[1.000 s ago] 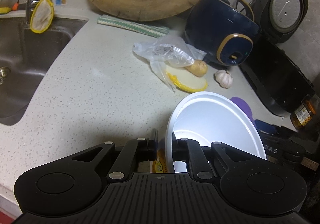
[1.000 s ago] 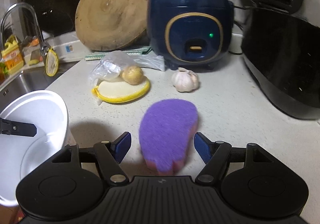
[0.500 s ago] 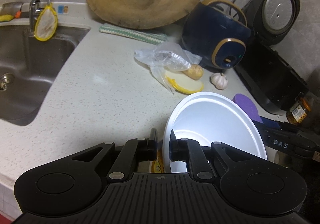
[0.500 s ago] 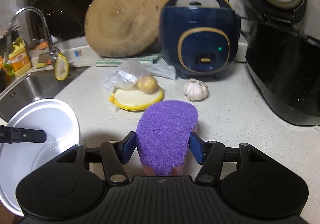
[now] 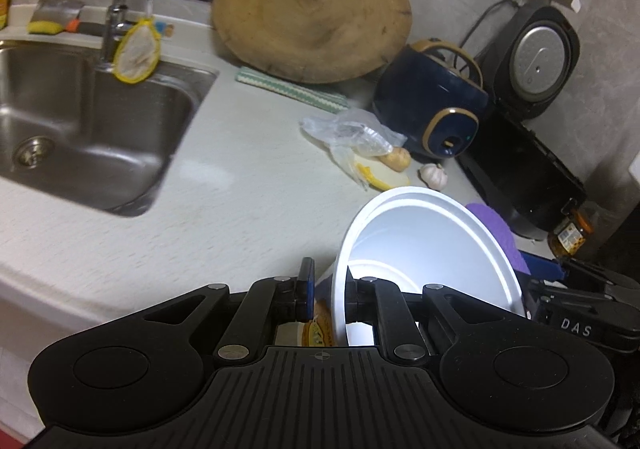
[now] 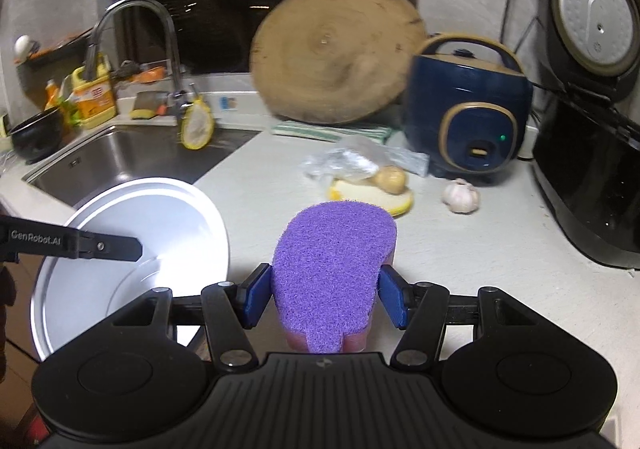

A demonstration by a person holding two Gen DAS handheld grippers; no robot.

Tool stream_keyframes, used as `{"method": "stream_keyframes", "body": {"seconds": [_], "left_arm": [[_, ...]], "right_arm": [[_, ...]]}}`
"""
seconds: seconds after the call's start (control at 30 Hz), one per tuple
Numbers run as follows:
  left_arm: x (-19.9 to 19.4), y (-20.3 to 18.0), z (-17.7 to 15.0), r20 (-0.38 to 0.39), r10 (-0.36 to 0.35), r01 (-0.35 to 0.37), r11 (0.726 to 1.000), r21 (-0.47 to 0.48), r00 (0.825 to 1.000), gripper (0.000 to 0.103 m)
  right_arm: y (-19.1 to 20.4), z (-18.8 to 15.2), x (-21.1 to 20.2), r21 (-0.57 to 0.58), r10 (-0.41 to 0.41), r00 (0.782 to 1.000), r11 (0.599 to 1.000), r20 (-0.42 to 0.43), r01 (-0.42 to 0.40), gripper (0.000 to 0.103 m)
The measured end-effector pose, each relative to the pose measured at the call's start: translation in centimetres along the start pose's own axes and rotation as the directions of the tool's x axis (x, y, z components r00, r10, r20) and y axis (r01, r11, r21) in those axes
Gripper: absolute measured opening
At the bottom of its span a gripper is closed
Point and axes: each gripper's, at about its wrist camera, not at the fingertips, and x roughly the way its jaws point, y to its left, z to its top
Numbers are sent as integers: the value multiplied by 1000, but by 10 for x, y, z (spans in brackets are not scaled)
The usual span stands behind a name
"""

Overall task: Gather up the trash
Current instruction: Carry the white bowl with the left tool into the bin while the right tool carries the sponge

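Both claws are carrying stuff: the left gripper (image 5: 326, 299) is pinching the white bowl (image 5: 424, 249) by its rim, and the right gripper (image 6: 326, 295) is squeezing the purple sponge (image 6: 334, 261), which a second ago was lying loose between wider jaws. Ahead, the plastic bag (image 6: 344, 163) (probably trash) is sitting uncollected.

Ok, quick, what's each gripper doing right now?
Left gripper: shut on the white bowl, pinching its rim.
Right gripper: shut on the purple sponge.
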Motion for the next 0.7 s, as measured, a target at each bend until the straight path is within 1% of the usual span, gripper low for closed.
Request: {"method": "stream_keyframes", "body": {"seconds": [0.13, 0.3, 0.37, 0.43, 0.5, 0.57, 0.67, 0.7], "left_arm": [[-24, 25, -14, -7, -6, 6, 1000, -22, 1000, 14], [-51, 61, -36, -60, -18, 15, 999, -39, 998, 14], [-54, 79, -47, -92, -5, 1, 999, -51, 996, 14], [-49, 97, -60, -130, 26, -36, 996, -77, 991, 14], [-39, 114, -73, -188, 51, -71, 992, -106, 981, 14], [-25, 125, -85, -253, 63, -91, 991, -99, 965, 14], [10, 128, -110, -364, 97, -113, 993, -23, 926, 14], [25, 127, -121, -406, 103, -114, 993, -3, 908, 14]], "right_arm": [[32, -11, -8, -14, 12, 1000, 1000, -24, -13, 58], [69, -30, -15, -53, 17, 998, 998, -68, -21, 58], [82, -41, -16, -79, 16, 995, 997, -99, -24, 58], [92, -53, -13, -99, 14, 990, 995, -139, -28, 58], [97, -66, -8, -98, 16, 982, 995, -188, -35, 58], [102, -79, -3, -97, 24, 972, 994, -235, -48, 58], [103, -97, 9, -99, 20, 955, 994, -296, -51, 58], [103, -102, 14, -101, 18, 948, 993, -318, -53, 58]]}}
